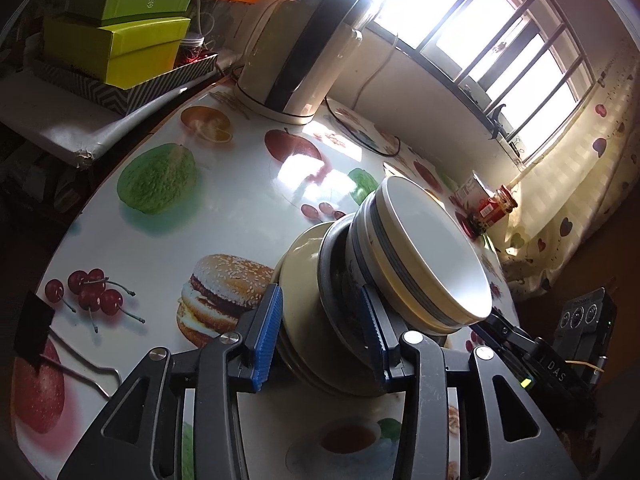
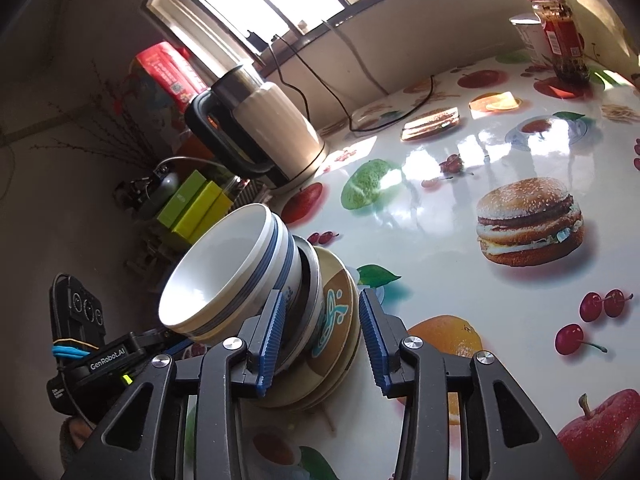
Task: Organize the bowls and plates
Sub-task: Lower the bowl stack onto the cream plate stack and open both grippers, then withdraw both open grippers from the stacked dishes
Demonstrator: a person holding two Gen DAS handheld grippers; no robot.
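The plates and bowls are already gathered into one stack (image 1: 360, 280) that stands on the desk (image 1: 160, 240), on its glossy cloth with printed fruit and burgers. At the bottom lie several cream plates (image 2: 340, 320), one with a brown and blue pattern. Above them sits a dark-rimmed dish (image 1: 332, 264), and on top are nested white bowls with blue bands (image 1: 432, 256). In both wrist views the stack looks tilted, but this may come from the angle of the cameras.

The left gripper (image 1: 324, 332) reaches the stack from one side and the right gripper (image 2: 322, 334) from the opposite side. The jaws of both are spread, with the edge of the plates between them. On the left gripper the pads seem not to press on the rim. On the right gripper one pad (image 2: 274, 336) lies very close to the lower bowl, and it is not clear if it touches.

Judging from this, the stacking is nearly done, since no loose plate or bowl shows elsewhere on the desk. What is left seems only to draw the grippers away, and maybe to straighten the pile. A kettle (image 2: 260, 128) and a red jar (image 2: 560, 32) stand well apart from the stack.
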